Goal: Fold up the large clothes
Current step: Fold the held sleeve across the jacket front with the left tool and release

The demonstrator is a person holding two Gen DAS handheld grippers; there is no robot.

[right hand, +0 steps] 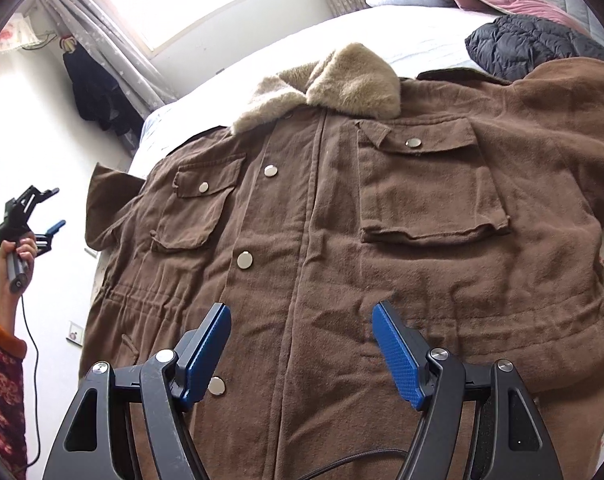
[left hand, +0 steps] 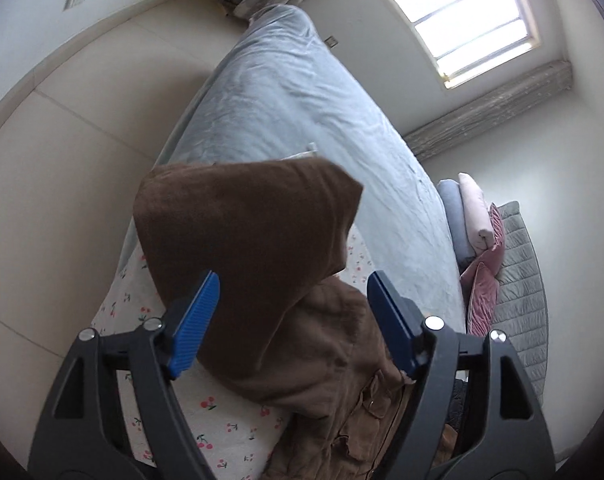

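Coat (right hand: 341, 240) lies flat on the bed (right hand: 421, 36), front up, two chest pockets. Both grippers, left (left hand: 292, 304) and right (right hand: 300, 344), gape wide, holding nothing, clear of the cloth.

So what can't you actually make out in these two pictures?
- Brown coat: its hem, in the right wrist view, runs off the bottom edge behind the right tool.
- Left sleeve: its cuff, in the left wrist view, is blurred.
- Dark padded jacket: mostly hidden behind the coat's shoulder, right wrist view.
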